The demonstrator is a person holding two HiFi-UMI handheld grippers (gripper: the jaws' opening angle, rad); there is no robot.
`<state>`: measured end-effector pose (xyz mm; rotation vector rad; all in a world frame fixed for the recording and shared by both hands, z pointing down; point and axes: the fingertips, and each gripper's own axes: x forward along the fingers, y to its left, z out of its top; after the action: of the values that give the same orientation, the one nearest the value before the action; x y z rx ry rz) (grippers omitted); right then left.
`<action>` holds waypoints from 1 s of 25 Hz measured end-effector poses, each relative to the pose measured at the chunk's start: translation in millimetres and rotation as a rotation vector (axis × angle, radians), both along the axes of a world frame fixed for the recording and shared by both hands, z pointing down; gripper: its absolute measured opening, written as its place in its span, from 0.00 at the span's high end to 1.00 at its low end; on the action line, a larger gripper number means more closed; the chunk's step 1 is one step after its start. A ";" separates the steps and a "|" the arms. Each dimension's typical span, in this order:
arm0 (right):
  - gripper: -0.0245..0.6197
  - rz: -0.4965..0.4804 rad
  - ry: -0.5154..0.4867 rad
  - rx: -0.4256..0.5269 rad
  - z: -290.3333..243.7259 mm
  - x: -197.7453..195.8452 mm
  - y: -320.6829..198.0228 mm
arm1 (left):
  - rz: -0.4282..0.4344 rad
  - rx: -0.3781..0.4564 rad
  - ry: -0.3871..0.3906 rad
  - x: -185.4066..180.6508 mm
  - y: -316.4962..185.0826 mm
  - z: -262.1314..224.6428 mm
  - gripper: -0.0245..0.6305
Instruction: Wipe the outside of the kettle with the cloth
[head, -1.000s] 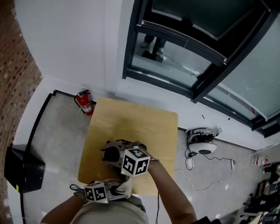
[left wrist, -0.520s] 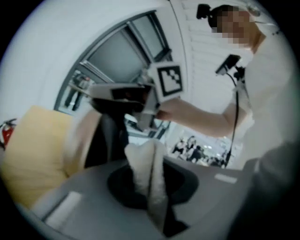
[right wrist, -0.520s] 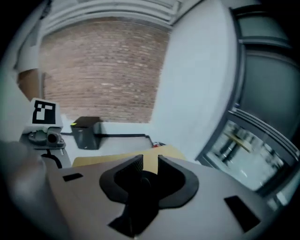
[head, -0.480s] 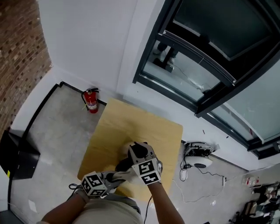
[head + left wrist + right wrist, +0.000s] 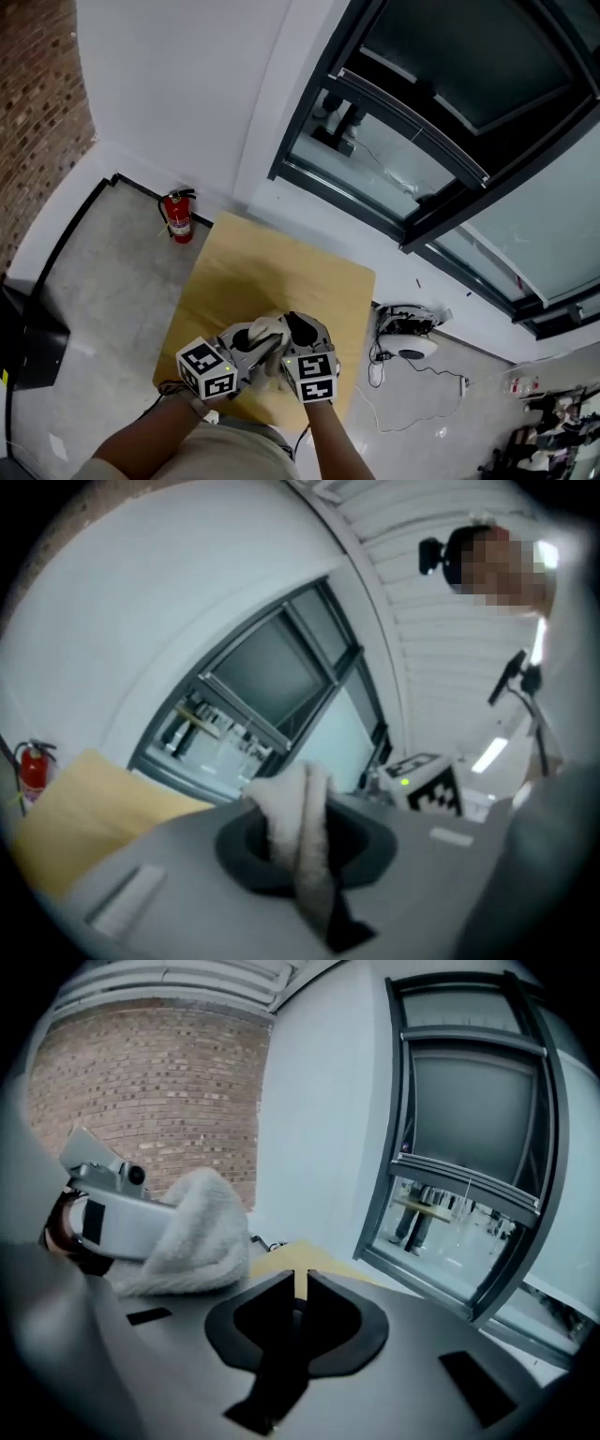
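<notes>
Left gripper (image 5: 253, 345) advanced | clenching bunched fluffy white cloth (image 5: 291, 817) | right gripper (image 5: 301, 1283) just closing, empty

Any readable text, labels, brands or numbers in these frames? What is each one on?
No text can be read in any view.
Fire extinguisher: any label on it is too small to read.
Two marker cubes: black-and-white square patterns only, no letters or digits.
Gear on the floor: too small to show any print.

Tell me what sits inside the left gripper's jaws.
A white fluffy cloth, pinched by the left gripper and bunched out past its tips. The cloth fills the gap, so how deep it reaches cannot be seen.
</notes>
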<state>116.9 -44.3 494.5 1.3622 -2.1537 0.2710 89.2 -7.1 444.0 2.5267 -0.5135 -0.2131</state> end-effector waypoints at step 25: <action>0.92 0.071 0.058 0.075 -2.6 8.1 -8.7 | -0.100 -0.429 -0.240 -86.9 21.3 216.5 0.92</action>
<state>125.1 -53.0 491.9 1.4733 -2.0892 0.1772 2.3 14.2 660.6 2.1181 -0.6975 0.1541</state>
